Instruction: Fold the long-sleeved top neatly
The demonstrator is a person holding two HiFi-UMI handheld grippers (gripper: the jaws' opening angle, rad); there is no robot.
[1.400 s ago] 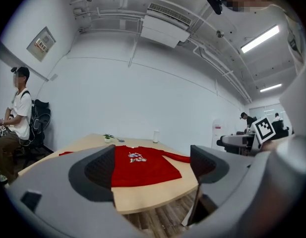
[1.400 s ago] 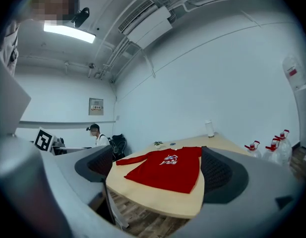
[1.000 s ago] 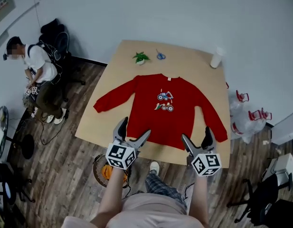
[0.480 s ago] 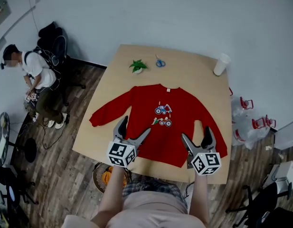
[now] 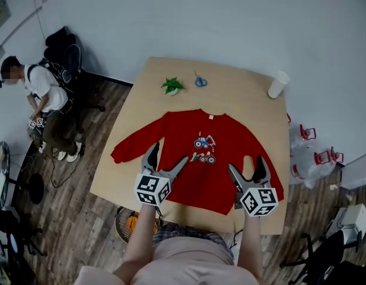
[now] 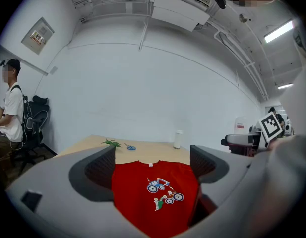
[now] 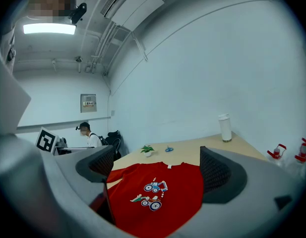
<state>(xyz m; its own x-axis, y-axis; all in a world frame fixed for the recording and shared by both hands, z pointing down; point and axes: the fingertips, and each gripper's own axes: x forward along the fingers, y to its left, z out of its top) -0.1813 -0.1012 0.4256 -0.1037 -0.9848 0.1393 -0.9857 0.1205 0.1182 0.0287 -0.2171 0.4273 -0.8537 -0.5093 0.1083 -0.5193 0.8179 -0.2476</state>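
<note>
Your left gripper (image 5: 168,157) and right gripper (image 5: 247,166) are both spread wide with nothing between the jaws, held over the near part of the top. Their cubes (image 5: 151,189) show black-and-white square markers. The pale wooden counter (image 5: 230,94) is smooth. The red long-sleeved top (image 5: 188,177) lies flat on it, front up and sleeves angled outward. It has a blue-and-white vehicle print (image 5: 202,149) and a white neck label (image 5: 210,117) too small to read. Beyond it are a white cylindrical cup (image 5: 277,84), a leafy green plant (image 5: 172,85) and blue-handled scissors (image 5: 200,81).
</note>
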